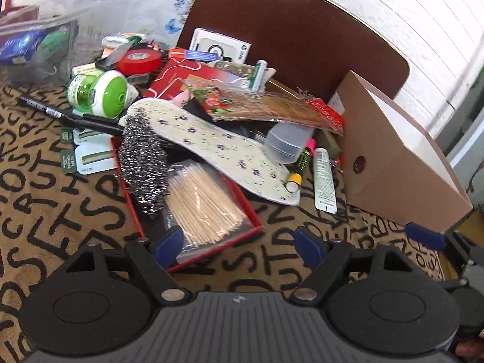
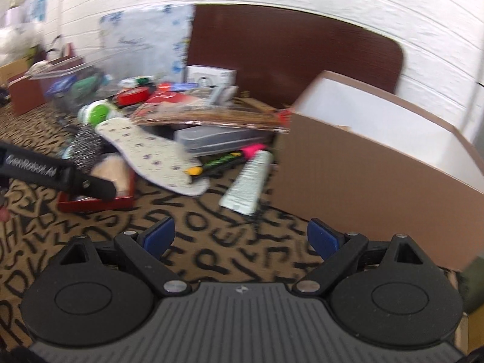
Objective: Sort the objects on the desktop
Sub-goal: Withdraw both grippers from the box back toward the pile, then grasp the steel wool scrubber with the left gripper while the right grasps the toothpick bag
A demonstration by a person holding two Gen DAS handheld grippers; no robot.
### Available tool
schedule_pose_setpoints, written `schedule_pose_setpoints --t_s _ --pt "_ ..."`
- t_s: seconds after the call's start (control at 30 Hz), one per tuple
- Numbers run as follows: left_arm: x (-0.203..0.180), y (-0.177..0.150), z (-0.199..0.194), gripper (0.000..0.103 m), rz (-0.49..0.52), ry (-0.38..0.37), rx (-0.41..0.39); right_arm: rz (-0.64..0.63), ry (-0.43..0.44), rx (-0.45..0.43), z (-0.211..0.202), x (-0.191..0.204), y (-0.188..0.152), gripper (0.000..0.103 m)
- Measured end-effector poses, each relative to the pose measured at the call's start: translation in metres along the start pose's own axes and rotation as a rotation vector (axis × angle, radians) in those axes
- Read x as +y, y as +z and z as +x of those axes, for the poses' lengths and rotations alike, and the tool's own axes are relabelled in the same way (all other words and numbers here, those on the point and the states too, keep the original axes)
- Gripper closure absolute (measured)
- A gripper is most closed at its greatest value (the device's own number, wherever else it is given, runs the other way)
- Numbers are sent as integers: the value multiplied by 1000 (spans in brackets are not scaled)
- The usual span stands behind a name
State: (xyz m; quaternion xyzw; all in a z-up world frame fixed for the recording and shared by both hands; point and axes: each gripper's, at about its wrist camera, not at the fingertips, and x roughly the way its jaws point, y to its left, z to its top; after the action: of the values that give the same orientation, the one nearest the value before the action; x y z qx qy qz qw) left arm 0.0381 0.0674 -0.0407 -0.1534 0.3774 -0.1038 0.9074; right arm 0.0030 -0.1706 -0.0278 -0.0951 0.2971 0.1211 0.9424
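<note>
A pile of desk objects lies on a letter-patterned cloth (image 1: 60,205). It holds a white insole (image 1: 217,148), a steel scourer (image 1: 143,163), a bag of toothpicks (image 1: 205,205) in a red tray (image 1: 254,227), a white tube (image 1: 323,178), a highlighter (image 1: 302,163), a black marker (image 1: 66,116) and a green-white dispenser (image 1: 99,92). My left gripper (image 1: 242,245) is open and empty, just in front of the red tray. My right gripper (image 2: 242,239) is open and empty above the cloth, short of the white tube (image 2: 248,181). The right view is blurred.
An open brown cardboard box (image 1: 402,175) stands on the right, also in the right wrist view (image 2: 363,187). A dark brown board (image 1: 287,30) leans on the white wall behind. A clear plastic bin (image 1: 33,45) sits at the far left. Red tape (image 1: 139,60) lies at the back.
</note>
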Motion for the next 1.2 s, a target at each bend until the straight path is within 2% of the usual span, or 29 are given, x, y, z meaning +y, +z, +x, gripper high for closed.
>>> schedule_pose_setpoints --t_s 0.27,0.33,0.37,0.4,0.57,0.7,0.8,0.93,0.97,1.07,1.13,1.2 --pt "24 7 0 40 -49 2 -21 -16 130 6 20 27 10 13" --pt "29 8 -2 52 -62 -12 -25 -18 153 1 24 32 14 17" --pt "31 9 -3 52 -68 -19 -29 -19 165 -3 27 35 17 20" --pt "32 10 -3 53 -70 -23 -36 -22 178 -3 30 38 19 26" --pt "40 20 -9 52 -70 19 -81 -72 266 -9 43 58 31 34" --pt "46 29 -12 48 -76 41 -113 -117 315 -3 56 76 39 44" --pt "48 33 -11 39 -77 55 -133 -137 336 16 69 86 43 44" --pt "52 38 0 37 -79 95 -142 -202 310 60 89 98 38 43" --pt "53 39 5 37 -82 98 -130 -172 322 59 92 96 37 42" --pt "52 40 15 41 -52 98 -122 -139 342 76 96 94 35 40" --pt "49 39 18 49 -27 122 -121 -136 344 74 95 93 34 41" --pt "49 38 14 50 -28 124 -126 -136 335 70 91 91 34 41"
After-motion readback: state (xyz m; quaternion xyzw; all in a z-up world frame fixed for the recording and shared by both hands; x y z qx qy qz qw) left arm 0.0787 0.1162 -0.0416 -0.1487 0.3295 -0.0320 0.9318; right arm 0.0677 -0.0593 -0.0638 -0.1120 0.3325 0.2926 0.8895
